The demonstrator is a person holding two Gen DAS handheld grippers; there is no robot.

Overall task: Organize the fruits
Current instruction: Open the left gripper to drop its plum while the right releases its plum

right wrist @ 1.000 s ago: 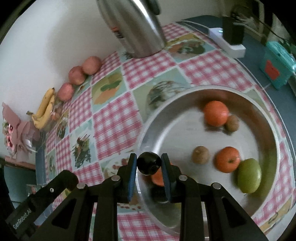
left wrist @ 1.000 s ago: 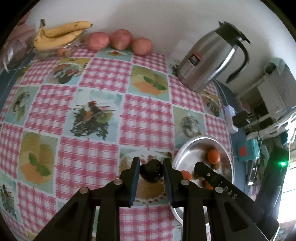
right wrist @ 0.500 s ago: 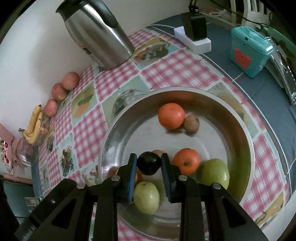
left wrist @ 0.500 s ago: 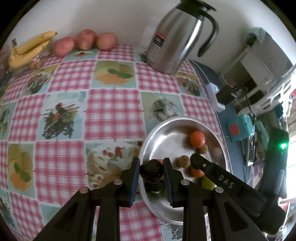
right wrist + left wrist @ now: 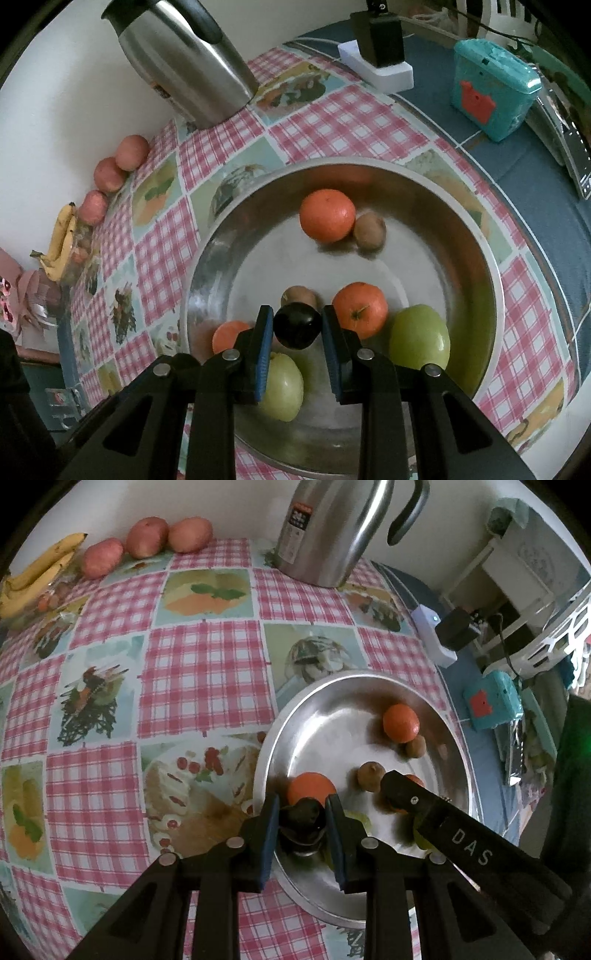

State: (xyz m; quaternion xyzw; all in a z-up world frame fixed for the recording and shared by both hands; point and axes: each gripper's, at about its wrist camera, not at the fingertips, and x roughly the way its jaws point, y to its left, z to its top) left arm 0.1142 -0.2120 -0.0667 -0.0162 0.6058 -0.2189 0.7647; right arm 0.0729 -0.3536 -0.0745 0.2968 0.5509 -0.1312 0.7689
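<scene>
A steel bowl on the checked tablecloth holds oranges, kiwis and green apples. My left gripper is shut on a dark fruit over the bowl's near-left rim, just in front of an orange. Over the bowl's inside, my right gripper is shut on a dark round fruit, above a green apple and a kiwi. The right tool's black body crosses the left wrist view.
A steel thermos jug stands at the back by the wall. Three red apples and bananas lie along the far left edge. A white power strip and a teal box sit right of the cloth.
Both grippers have moved over the bowl with their dark fruits still held. The left one travelled right from the tablecloth to the bowl's rim; the right one went deeper over the bowl.
</scene>
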